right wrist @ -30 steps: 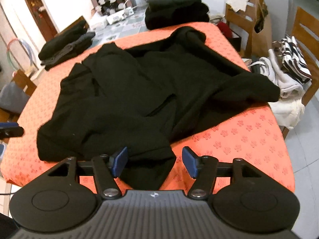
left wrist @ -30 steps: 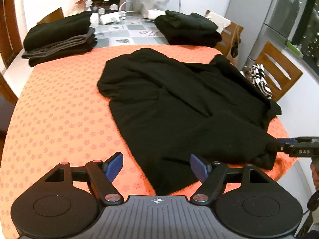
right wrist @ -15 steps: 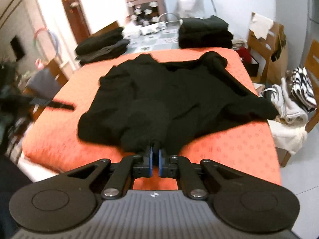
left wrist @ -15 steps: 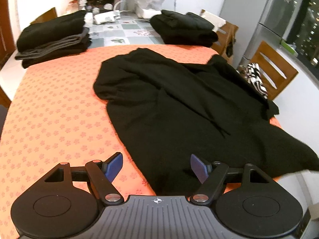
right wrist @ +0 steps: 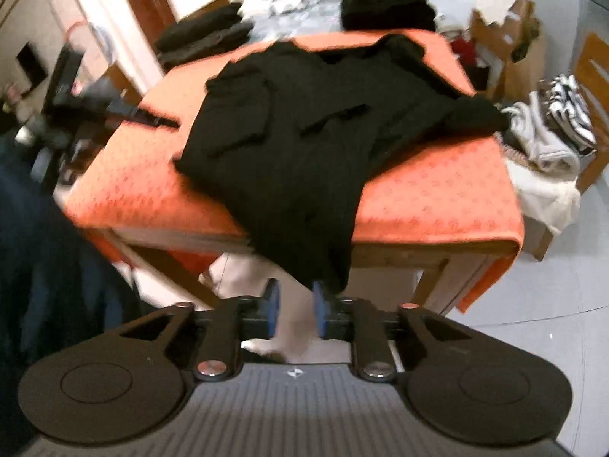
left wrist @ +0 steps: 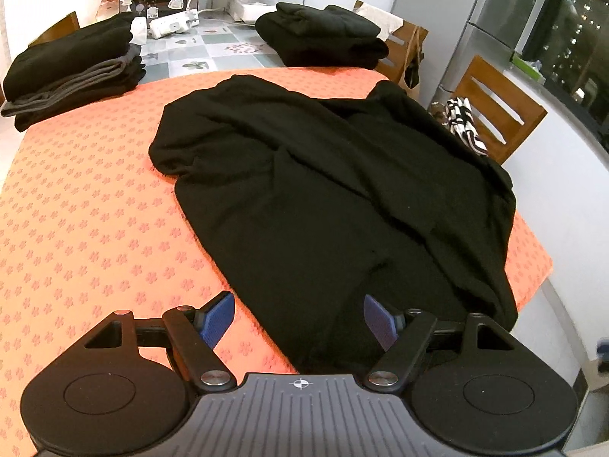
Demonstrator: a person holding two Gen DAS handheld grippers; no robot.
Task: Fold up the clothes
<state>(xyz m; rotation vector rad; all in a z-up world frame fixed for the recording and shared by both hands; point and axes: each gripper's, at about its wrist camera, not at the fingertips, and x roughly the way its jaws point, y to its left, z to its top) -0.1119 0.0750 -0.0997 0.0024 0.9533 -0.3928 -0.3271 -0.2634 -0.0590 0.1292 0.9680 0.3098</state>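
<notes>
Since a second ago my right claw (right wrist: 295,314) has drawn back off the table edge and risen a little, dragging the hem of the black knit garment (left wrist: 342,190) with it, so that corner now hangs over the near edge of the orange flower-print tablecloth (left wrist: 95,209). Half a second ago its blue pads were pinched tight on that hem; they have just been opening, and now stand a small way apart with pale floor showing in the gap. The hanging tip of cloth sits just above and beside the right-hand pad; blur keeps me from telling whether it brushes the pad, but nothing is gripped between them, so I note this claw as released

My left claw (left wrist: 298,321) has barely shifted. Jaws spread wide, released, nothing pressed. It hovers over the near hem of the garment, one blue pad over bare orange cloth, the other over black fabric

Garment: spread loosely and rumpled across the middle of the table, one sleeve end toward the far right corner, lower body trailing toward me and over the edge

Behind it, on the far end of the table: a folded stack of black and grey clothes (left wrist: 72,72) at left, a folded pile of black clothes (left wrist: 327,34) at right

Wooden chair (left wrist: 495,114) beside the table on the right carries a black-and-white striped cloth (left wrist: 466,122)

Right view heavily motion-blurred; the left claw's dark body (right wrist: 87,103) shows over the far left of the table
</notes>
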